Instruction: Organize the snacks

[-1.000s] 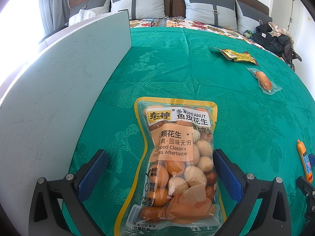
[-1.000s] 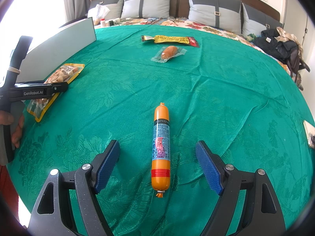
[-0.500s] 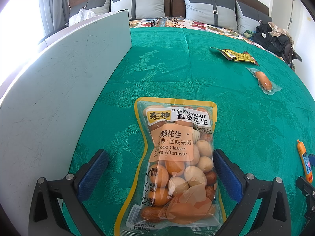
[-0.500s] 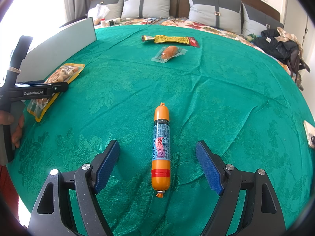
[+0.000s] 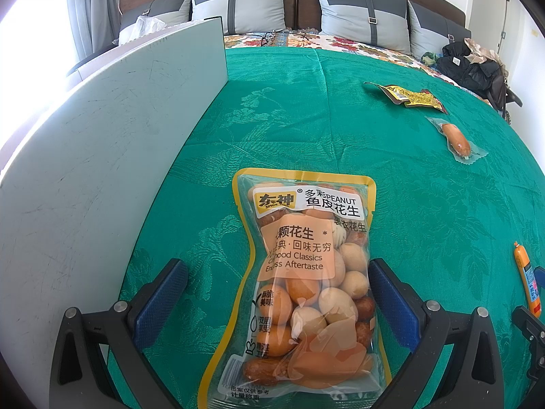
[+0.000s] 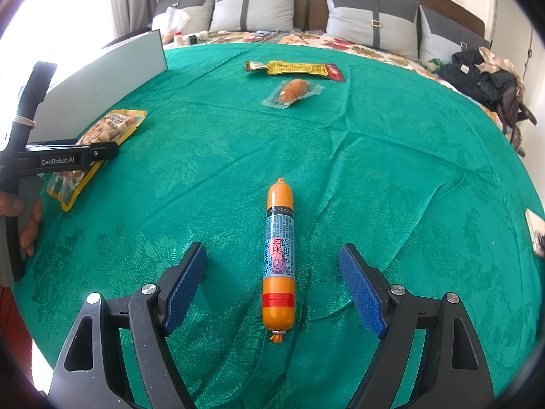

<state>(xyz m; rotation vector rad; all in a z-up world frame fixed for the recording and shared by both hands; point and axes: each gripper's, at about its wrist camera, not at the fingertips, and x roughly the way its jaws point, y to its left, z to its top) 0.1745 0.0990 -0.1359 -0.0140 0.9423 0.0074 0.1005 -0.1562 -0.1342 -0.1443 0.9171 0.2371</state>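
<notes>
Peanut bag (image 5: 303,286): flat on the green cloth (image 5: 306,109), long axis running near to far, printed top end at the far side, barcode end nearest the camera. It lies between the fingers of the left gripper (image 5: 277,293), jaws wide apart; the right pad looks to be just against the bag's edge, the left pad stands clear

Sausage stick (image 6: 279,259): orange, blue label, flat on the cloth, long axis near to far, red band and knotted tip at the near end. It lies midway between the fingers of the right gripper (image 6: 272,284), jaws wide apart, neither pad touching it

Wrapped sausage (image 6: 293,91): clear wrapper, far centre of the cloth, lying at a slant

Yellow packet (image 6: 294,68): flat, just beyond the wrapped sausage, long axis left to right, red end at the right

White board (image 5: 112,156): along the left edge of the cloth, beside the peanut bag

View differences: the right wrist view alone shows the left gripper from the side over the peanut bag, the hand (image 6: 24,221) holding it, and a phone (image 6: 536,235) at the far right edge. The left wrist view alone gives the bag's print legibly
</notes>
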